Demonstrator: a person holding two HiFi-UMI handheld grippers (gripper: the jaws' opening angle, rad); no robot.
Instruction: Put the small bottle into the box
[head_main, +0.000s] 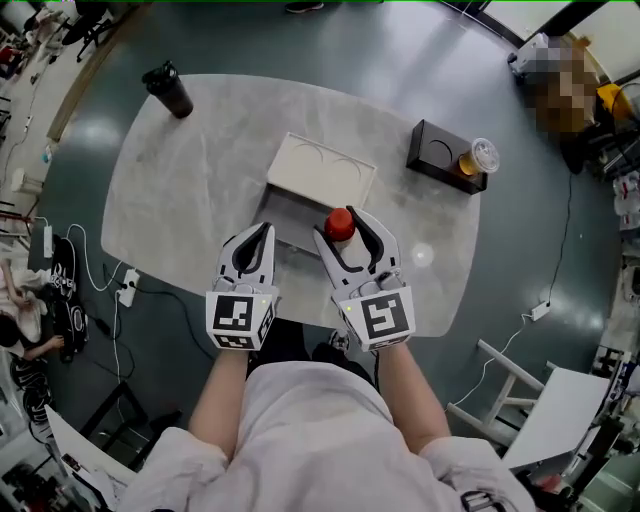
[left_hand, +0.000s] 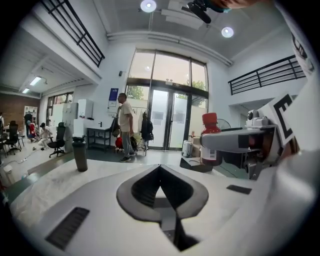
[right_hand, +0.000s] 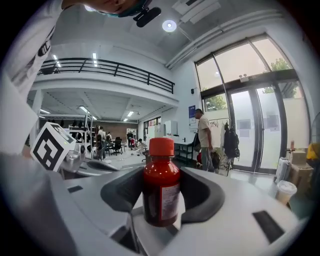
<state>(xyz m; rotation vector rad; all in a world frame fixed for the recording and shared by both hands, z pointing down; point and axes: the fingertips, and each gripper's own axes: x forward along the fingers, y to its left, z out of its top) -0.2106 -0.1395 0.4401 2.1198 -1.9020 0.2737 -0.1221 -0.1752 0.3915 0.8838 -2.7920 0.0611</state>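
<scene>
1. Dark tumbler (head_main: 168, 88), upright, far-left on pale table (head_main: 170, 200).
2. Black holder (head_main: 432, 150) at table's right; lidded cup (head_main: 480, 157) w/ amber drink at its end.
3. Person (left_hand: 123, 126) standing nr glass doors (left_hand: 165, 120).

This appeared to be a large open lab or office hall: tall glass doors (left_hand: 162, 120), a railed mezzanine (right_hand: 115, 67), office chairs (left_hand: 59, 141) and desks (left_hand: 97, 135) stood around.

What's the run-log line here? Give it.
right claw: shut on small red-capped red bottle, upright | left claw: shut, empty | open white box: bottle not inside
</scene>
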